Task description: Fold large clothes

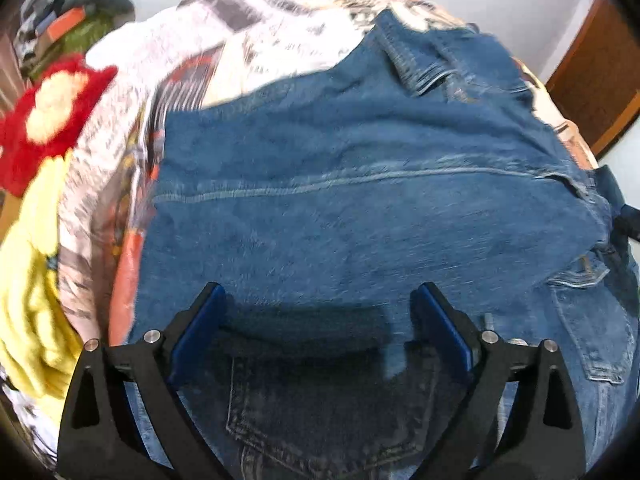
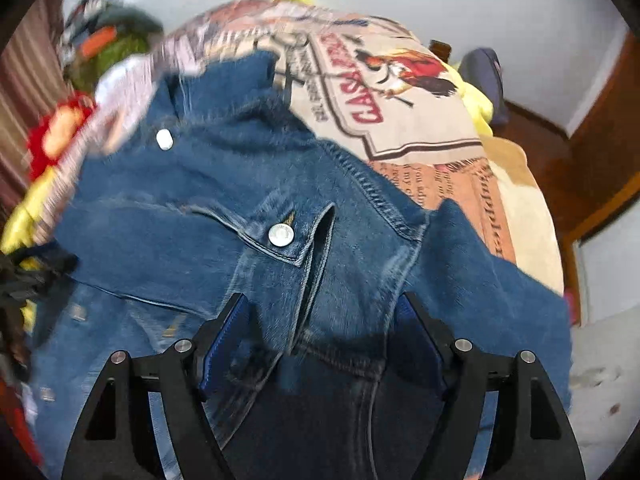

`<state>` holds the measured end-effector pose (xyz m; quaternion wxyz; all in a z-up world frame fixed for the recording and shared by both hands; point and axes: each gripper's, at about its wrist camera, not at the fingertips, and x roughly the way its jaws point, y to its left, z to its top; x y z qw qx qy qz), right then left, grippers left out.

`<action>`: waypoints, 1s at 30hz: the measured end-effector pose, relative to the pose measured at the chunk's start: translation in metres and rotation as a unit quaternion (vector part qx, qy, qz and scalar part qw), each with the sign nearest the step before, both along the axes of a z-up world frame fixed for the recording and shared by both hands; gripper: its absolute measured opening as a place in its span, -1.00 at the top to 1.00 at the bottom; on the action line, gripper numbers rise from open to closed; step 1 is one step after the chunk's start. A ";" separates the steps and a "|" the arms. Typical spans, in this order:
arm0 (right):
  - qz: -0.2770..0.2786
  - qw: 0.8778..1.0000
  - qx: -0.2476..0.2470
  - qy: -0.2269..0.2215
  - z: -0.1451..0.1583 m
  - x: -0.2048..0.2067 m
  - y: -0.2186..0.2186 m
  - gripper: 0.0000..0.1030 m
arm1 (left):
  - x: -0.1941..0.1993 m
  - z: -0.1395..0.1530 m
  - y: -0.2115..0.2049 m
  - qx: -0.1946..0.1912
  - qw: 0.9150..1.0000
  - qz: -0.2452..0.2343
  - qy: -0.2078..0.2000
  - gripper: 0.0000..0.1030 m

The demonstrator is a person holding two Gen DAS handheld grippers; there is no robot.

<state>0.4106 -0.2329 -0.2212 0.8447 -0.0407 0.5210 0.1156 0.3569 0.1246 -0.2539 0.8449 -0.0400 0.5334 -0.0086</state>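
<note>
A blue denim jacket (image 1: 360, 200) lies on a printed cloth-covered surface (image 1: 248, 40), partly folded, its seam running across. My left gripper (image 1: 318, 300) is open just above the denim, with nothing between its jaws. In the right wrist view the jacket (image 2: 224, 208) shows a pocket flap with a metal button (image 2: 281, 235) and the collar area. My right gripper (image 2: 324, 312) is open, with a raised fold of denim lying between its jaws but not clamped.
A red and yellow plush item (image 1: 44, 120) and yellow fabric (image 1: 32, 300) lie at the left. A green and dark clothes pile (image 2: 116, 40) sits at the back left. A wooden door (image 2: 600, 140) stands at the right. The printed cloth (image 2: 400, 92) shows a rooster.
</note>
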 end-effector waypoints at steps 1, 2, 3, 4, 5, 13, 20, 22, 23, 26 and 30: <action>-0.013 1.000 0.022 -0.006 0.011 -0.004 -0.008 -0.44 | -0.002 0.008 -0.003 0.003 1.000 -0.003 -0.010 -0.87; -0.021 0.999 0.034 -0.013 0.019 -0.006 -0.015 -0.44 | -0.004 0.018 -0.007 0.005 1.000 -0.007 -0.023 -0.87; -0.030 0.998 0.045 -0.020 0.026 -0.010 -0.022 -0.44 | -0.006 0.027 -0.011 0.007 0.999 -0.009 -0.033 -0.87; -0.040 0.997 0.058 -0.028 0.034 -0.013 -0.032 -0.44 | -0.007 0.037 -0.015 0.008 0.999 -0.012 -0.045 -0.87; -0.050 0.996 0.069 -0.036 0.043 -0.017 -0.042 -0.44 | -0.008 0.049 -0.020 0.008 0.998 -0.016 -0.061 -0.87; -0.131 0.983 0.099 -0.086 0.079 -0.058 -0.125 -0.46 | -0.009 0.109 -0.064 0.024 0.988 -0.063 -0.142 -0.87; -0.237 0.961 0.123 -0.073 0.061 -0.088 -0.209 -0.58 | -0.002 0.111 -0.105 0.011 0.985 -0.103 -0.140 -0.87; -0.269 0.951 0.142 -0.055 0.048 -0.092 -0.234 -0.58 | -0.001 0.105 -0.118 0.010 0.984 -0.113 -0.134 -0.87; -0.287 0.944 0.156 -0.044 0.040 -0.094 -0.247 -0.58 | 0.001 0.101 -0.124 0.013 0.984 -0.117 -0.131 -0.87; -0.331 0.923 0.196 -0.010 0.014 -0.097 -0.277 -0.58 | 0.008 0.087 -0.139 0.013 0.985 -0.122 -0.118 -0.87; -0.367 0.899 0.237 0.030 -0.022 -0.095 -0.300 -0.58 | 0.020 0.067 -0.151 0.003 0.988 -0.124 -0.091 -0.87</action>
